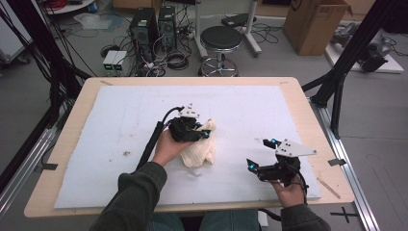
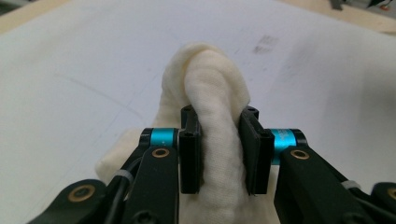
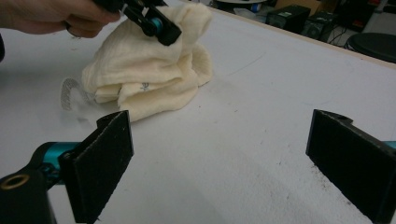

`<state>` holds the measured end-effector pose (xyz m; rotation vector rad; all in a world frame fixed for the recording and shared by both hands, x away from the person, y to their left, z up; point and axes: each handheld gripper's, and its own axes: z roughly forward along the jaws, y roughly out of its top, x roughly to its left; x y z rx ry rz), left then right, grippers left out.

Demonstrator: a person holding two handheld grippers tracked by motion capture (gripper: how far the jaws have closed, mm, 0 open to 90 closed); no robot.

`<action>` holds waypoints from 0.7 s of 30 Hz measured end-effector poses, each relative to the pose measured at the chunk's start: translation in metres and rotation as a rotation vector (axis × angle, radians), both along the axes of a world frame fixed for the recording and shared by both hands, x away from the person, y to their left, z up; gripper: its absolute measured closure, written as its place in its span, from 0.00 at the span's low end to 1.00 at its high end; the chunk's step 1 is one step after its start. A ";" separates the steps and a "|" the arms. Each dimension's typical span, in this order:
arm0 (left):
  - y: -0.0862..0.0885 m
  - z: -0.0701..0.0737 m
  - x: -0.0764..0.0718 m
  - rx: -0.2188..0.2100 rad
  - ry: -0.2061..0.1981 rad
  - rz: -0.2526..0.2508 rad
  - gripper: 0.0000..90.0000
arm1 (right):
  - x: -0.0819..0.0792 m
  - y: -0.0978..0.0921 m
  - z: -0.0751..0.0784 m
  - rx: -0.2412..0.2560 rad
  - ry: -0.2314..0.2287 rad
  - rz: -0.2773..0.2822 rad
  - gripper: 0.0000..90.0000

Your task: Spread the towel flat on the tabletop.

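Note:
A cream cloth [image 1: 198, 150] lies bunched near the middle of the white mat [image 1: 115, 120]. My left gripper [image 1: 205, 131] is shut on a raised fold of the cloth [image 2: 215, 121], pinching it between both pads [image 2: 190, 154]. The same cloth [image 3: 149, 70] appears ahead in the right gripper view, with the left gripper [image 3: 154, 21] on top of it. My right gripper [image 1: 259, 153] hovers over the mat to the right of the cloth, jaws wide open with nothing between them [image 3: 219, 154].
The wooden table [image 1: 72, 115] carries the white mat. A small strip [image 1: 328, 186] lies on the bare wood at the front right. Beyond the table stand a stool [image 1: 220, 41], computer towers [image 1: 144, 29] and a cardboard box [image 1: 312, 24].

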<state>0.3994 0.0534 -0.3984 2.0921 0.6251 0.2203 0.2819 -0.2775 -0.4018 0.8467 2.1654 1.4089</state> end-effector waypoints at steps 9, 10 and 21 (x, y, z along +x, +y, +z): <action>0.004 -0.013 0.005 0.034 0.035 0.022 0.62 | 0.002 0.004 -0.001 -0.006 0.000 0.015 0.07; 0.005 -0.012 0.005 0.029 0.027 0.027 0.62 | 0.002 0.004 -0.001 -0.006 0.000 0.015 0.07; 0.033 0.025 -0.017 -0.039 -0.057 0.052 0.44 | 0.001 0.005 -0.001 -0.001 0.007 0.020 0.07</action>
